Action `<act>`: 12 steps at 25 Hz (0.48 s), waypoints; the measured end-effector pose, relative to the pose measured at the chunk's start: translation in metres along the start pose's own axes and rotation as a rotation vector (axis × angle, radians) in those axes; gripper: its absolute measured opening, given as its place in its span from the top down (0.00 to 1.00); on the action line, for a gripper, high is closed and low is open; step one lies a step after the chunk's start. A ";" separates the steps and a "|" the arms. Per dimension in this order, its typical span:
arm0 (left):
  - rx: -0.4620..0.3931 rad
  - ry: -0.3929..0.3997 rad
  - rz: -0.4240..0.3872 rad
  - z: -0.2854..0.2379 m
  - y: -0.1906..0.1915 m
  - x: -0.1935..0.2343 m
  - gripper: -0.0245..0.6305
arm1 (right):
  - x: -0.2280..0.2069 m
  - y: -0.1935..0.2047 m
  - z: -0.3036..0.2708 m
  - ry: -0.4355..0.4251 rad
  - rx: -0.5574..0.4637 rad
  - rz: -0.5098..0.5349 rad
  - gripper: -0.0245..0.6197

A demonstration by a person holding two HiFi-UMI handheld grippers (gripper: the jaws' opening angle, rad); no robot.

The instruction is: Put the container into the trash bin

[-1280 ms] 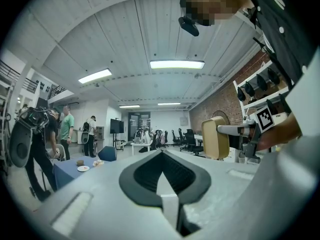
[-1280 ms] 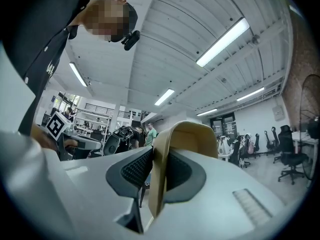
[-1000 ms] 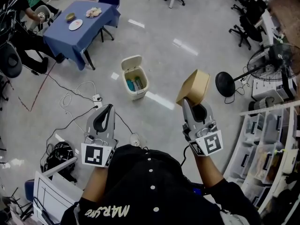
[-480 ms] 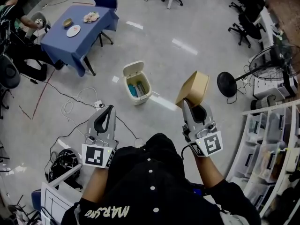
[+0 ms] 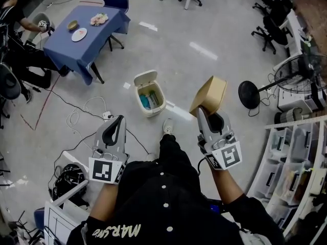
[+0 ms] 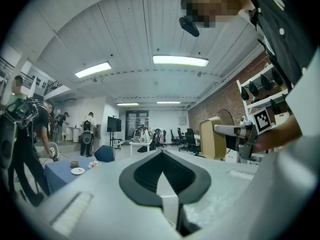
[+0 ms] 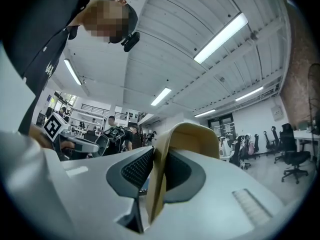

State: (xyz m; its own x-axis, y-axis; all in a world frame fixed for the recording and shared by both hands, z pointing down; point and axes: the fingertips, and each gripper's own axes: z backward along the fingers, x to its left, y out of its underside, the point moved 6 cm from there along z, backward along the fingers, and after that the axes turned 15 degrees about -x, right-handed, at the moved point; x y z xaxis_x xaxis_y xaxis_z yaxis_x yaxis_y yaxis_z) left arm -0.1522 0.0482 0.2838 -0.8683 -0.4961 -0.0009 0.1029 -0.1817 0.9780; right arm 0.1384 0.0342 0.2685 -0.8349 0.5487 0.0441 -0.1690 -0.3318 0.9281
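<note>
A tan cardboard container [image 5: 210, 96] is pinched by its wall in my right gripper [image 5: 203, 111], held level out in front of me; in the right gripper view the container [image 7: 167, 164] stands between the two pads. The small cream trash bin [image 5: 149, 95] stands on the floor with its lid up and some rubbish inside, to the left of and beyond the container. My left gripper [image 5: 118, 120] is shut and empty, held level at the left; in the left gripper view its jaws [image 6: 161, 169] meet with nothing between them.
A blue-clothed table [image 5: 82, 33] with plates stands at the far left, with people beside it. Cables [image 5: 84, 108] trail over the floor. A standing fan [image 5: 301, 75] and shelves of bins [image 5: 288, 167] are at the right. My shoe [image 5: 168, 126] shows below the bin.
I have walked forward: the bin sits closer and lower in the head view, and my foot has come into sight. Both grippers keep their pose and the container stays held.
</note>
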 end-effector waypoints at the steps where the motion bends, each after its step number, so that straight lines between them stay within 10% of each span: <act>1: -0.006 -0.013 0.005 -0.005 0.000 0.003 0.96 | -0.005 0.002 -0.005 -0.004 -0.002 -0.001 0.85; 12: -0.008 -0.055 -0.017 -0.076 0.010 0.020 0.96 | -0.067 0.023 -0.057 -0.040 0.001 -0.018 0.85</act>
State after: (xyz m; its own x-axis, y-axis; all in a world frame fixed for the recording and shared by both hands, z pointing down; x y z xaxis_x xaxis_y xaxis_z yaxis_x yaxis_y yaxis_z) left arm -0.1314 -0.0286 0.2778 -0.8951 -0.4459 -0.0056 0.0920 -0.1968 0.9761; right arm 0.1612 -0.0537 0.2656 -0.8103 0.5845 0.0424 -0.1829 -0.3209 0.9293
